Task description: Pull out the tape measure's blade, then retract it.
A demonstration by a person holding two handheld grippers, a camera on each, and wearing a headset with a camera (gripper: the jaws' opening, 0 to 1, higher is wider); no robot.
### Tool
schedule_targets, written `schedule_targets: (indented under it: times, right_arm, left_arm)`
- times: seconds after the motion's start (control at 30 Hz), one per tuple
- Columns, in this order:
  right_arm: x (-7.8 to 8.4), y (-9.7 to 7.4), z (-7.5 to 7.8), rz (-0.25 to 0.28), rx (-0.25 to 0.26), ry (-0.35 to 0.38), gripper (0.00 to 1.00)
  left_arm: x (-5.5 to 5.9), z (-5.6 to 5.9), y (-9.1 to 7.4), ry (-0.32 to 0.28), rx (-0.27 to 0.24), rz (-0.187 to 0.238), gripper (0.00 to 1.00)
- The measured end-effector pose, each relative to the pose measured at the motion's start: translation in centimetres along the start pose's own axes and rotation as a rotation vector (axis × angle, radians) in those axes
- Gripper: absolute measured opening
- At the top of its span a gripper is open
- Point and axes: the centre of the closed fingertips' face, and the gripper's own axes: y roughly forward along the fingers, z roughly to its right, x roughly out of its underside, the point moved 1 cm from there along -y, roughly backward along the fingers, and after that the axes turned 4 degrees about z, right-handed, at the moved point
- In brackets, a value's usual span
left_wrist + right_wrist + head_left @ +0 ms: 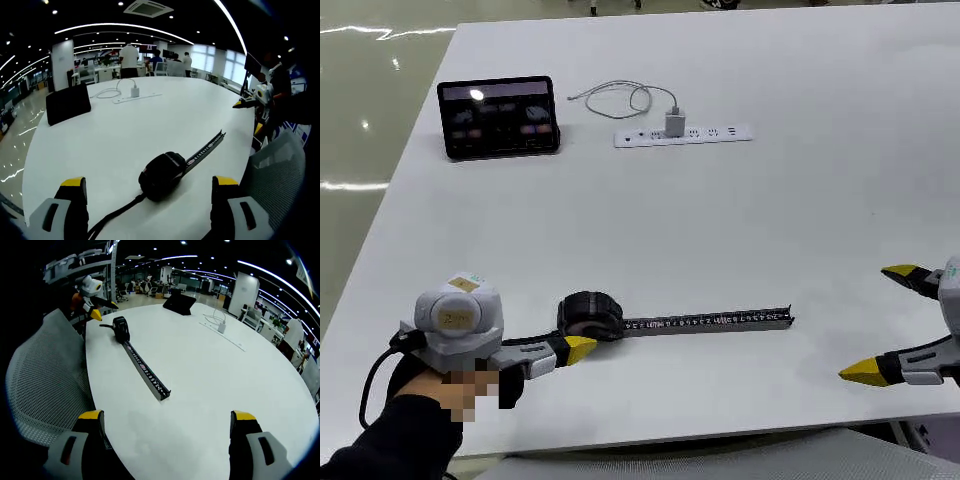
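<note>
A black tape measure [590,315] lies on the white table [720,220], its blade [710,321] drawn out to the right and resting flat. My left gripper [570,345] is open just left of the case, which sits between and ahead of its yellow-tipped jaws [162,175]. My right gripper [885,320] is open at the right edge, apart from the blade's end hook [164,395], with nothing between its fingers. The blade [142,369] runs from the case [120,326] toward me in the right gripper view.
A dark tablet [499,116] stands at the back left. A white power strip [683,134] with a charger and coiled cable [620,97] lies behind the middle. A grey mesh chair [45,385] sits at the table's near edge. People stand in the far background.
</note>
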Motion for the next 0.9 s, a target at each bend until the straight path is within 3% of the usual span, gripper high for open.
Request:
schedule_targets:
  times: [0.13,0.27,0.37,0.43,0.47,0.5,0.53,0.6,0.67,0.8,0.87,0.9]
  right_arm:
    - [-0.4,0.8,0.0,-0.038,-0.046,-0.053,1.0]
    - [-1.1,1.8,-0.2,-0.052,-0.102,-0.093,1.0]
    - [-1.6,2.6,-0.2,-0.061,-0.135,-0.126,1.0]
    - [-1.9,3.0,-0.2,-0.065,-0.157,-0.17,0.98]
    - [-2.2,3.3,-0.3,-0.058,-0.172,-0.187,0.97]
    - [-2.3,3.6,-0.2,-0.064,-0.177,-0.193,0.97]
    - [-2.3,3.9,-0.1,-0.074,-0.18,-0.191,0.97]
    - [-2.6,4.4,0.0,-0.078,-0.194,-0.205,0.97]
    - [-2.9,4.8,0.1,-0.083,-0.205,-0.21,0.96]
    - [-2.7,5.4,0.1,-0.111,-0.233,-0.227,0.95]
    - [-2.6,5.7,0.0,-0.128,-0.252,-0.232,0.92]
    - [-2.6,5.9,0.0,-0.131,-0.259,-0.237,0.91]
  left_arm:
    - [-0.7,0.6,0.6,0.029,-0.007,-0.011,1.0]
    - [-1.7,1.1,1.5,-0.001,-0.029,0.015,1.0]
    - [-1.2,1.1,2.2,-0.021,-0.06,0.001,1.0]
    - [-0.8,1.4,2.5,-0.097,-0.073,-0.005,1.0]
    - [-1.0,1.5,2.6,-0.122,-0.079,0.017,1.0]
    - [-0.7,1.4,2.8,-0.149,-0.104,0.028,1.0]
    - [-0.2,1.5,2.9,-0.145,-0.117,0.004,1.0]
    - [0.2,0.5,2.9,-0.131,-0.207,0.0,1.0]
    - [0.1,0.7,3.2,-0.179,-0.217,0.007,1.0]
    - [0.3,1.4,3.9,-0.175,-0.215,0.012,1.0]
    - [0.0,2.2,4.2,-0.16,-0.215,0.065,1.0]
    - [0.1,2.7,4.2,-0.168,-0.212,0.056,1.0]
